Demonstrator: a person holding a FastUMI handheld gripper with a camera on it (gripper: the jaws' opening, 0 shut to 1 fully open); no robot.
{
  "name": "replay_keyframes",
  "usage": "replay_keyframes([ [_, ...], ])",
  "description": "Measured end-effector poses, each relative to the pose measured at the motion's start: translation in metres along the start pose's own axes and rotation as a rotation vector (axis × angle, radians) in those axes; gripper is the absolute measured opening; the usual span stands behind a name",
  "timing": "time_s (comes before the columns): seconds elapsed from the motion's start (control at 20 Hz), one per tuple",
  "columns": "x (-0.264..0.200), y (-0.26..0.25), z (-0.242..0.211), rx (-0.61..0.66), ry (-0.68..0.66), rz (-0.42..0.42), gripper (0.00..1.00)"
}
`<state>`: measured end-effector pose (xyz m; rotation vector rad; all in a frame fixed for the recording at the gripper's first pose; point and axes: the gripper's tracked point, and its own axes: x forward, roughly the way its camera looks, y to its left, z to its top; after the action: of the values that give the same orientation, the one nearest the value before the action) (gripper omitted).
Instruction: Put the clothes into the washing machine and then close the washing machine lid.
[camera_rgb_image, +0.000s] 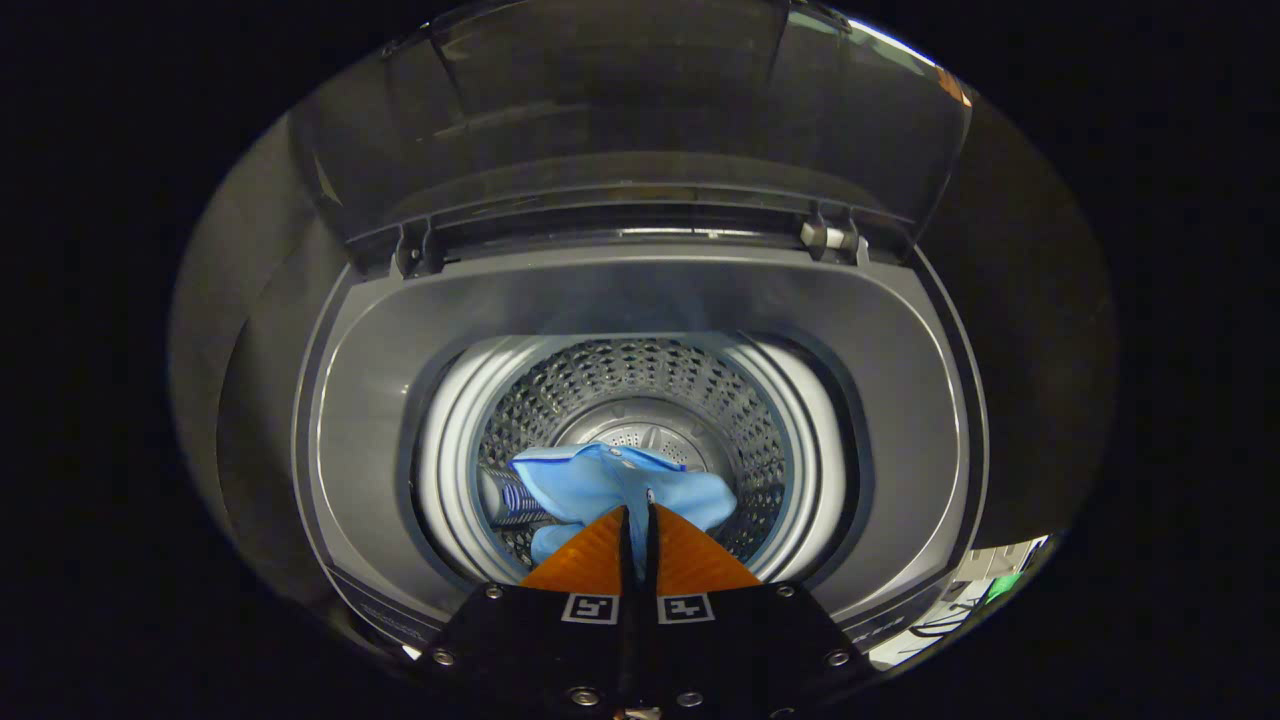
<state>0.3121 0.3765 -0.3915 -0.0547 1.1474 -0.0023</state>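
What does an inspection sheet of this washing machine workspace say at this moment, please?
Surface: grey washing machine top around a round opening.
Job's things: light blue garment hangs into the drum; lid stands open behind.
Clutter: nothing seen.
Grippers: gripper over the opening, fingers nearly together, pinching the garment.
Cables: dark cables beside the machine.
Surroundings: dark booth; a striped item lies in the drum.
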Motion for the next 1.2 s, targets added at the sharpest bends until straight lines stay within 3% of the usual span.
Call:
replay_keyframes([
  [0.3,0.002,0.008,-0.006,0.003,0.009,0.013,0.00],
  [0.45,0.003,0.006,0.003,-0.010,-0.050,-0.010,0.02],
  [0.65,-0.002,0.010,0.007,0.046,-0.058,0.001,0.98],
  [0.85,-0.022,0.003,0.024,0.059,-0.143,-0.005,0.98],
  [1.2,-0.112,-0.009,0.096,0.123,-0.470,-0.001,0.98],
])
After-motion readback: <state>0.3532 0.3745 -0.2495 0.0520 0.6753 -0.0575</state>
